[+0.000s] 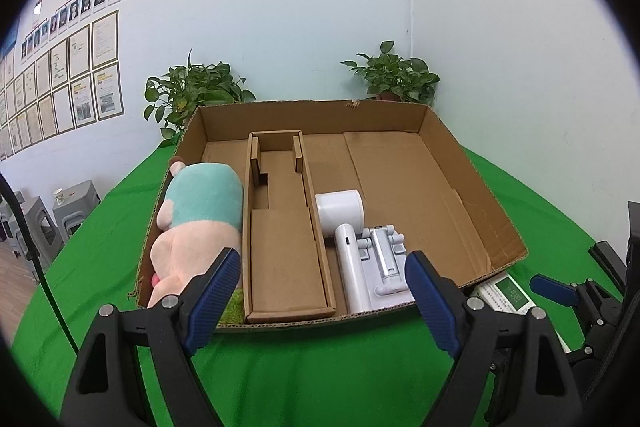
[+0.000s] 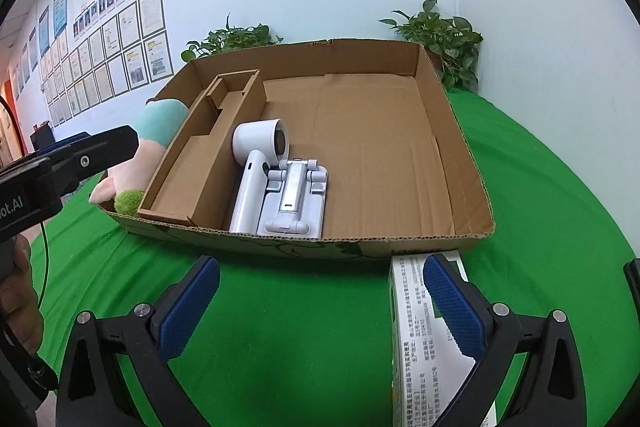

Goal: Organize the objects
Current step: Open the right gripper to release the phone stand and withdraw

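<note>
We hold both grippers spread wide; the printed carton (image 2: 416, 339) lies lengthwise toward the cardboard box (image 2: 460, 131), nearest our right gripper (image 2: 320, 307), left gripper (image 1: 322, 291) farther.

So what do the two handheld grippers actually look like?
Both the left gripper and right gripper have black plastic frames with silver screws and blue textured fingers. A thin black cable trails beside the left one.

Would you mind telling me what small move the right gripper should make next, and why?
Probably shift the right gripper rightward to straddle the white printed box. That box lies on the green cloth outside the cardboard tray; the jaws are open, with one finger over it.
</note>
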A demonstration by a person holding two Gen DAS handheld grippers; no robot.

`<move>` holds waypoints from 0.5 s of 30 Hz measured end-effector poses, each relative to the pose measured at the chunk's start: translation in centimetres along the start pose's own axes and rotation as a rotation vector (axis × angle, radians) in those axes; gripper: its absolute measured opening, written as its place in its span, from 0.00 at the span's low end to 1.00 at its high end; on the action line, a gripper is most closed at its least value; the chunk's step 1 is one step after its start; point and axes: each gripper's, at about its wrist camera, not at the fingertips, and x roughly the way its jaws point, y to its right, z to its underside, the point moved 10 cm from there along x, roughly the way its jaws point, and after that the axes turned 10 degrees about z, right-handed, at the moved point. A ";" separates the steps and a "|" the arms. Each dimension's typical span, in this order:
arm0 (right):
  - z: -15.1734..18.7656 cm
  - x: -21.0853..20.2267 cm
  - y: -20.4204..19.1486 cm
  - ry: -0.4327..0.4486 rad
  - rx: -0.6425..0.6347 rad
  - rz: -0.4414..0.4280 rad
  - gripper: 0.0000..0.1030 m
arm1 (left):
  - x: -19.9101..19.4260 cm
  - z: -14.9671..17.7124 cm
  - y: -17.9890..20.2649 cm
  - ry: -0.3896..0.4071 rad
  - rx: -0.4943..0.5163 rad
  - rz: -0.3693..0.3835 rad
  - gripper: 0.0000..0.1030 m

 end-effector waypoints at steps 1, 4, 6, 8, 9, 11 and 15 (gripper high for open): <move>0.2 -0.1 0.0 -0.003 -0.001 -0.006 0.99 | -0.1 0.1 0.0 -0.001 -0.003 0.000 0.82; 0.6 -0.1 0.4 -0.004 -0.007 0.006 0.99 | -0.4 0.5 -0.1 -0.003 -0.013 -0.005 0.82; 0.7 -0.3 0.8 0.002 -0.006 0.007 0.99 | -0.5 0.9 -0.1 -0.007 -0.010 -0.013 0.82; 0.8 -0.6 1.2 0.005 0.001 0.005 0.99 | -0.4 1.1 -0.2 -0.013 -0.008 -0.021 0.82; 0.8 -0.7 1.3 0.007 0.002 0.003 0.99 | -0.4 1.2 -0.2 -0.016 -0.009 -0.022 0.82; 0.9 -0.8 1.5 0.008 -0.002 0.000 0.99 | -0.3 1.5 -0.1 -0.026 -0.012 -0.020 0.82; 1.1 -1.0 1.4 0.010 -0.008 -0.008 0.99 | -0.7 1.4 -0.2 -0.008 -0.019 -0.035 0.81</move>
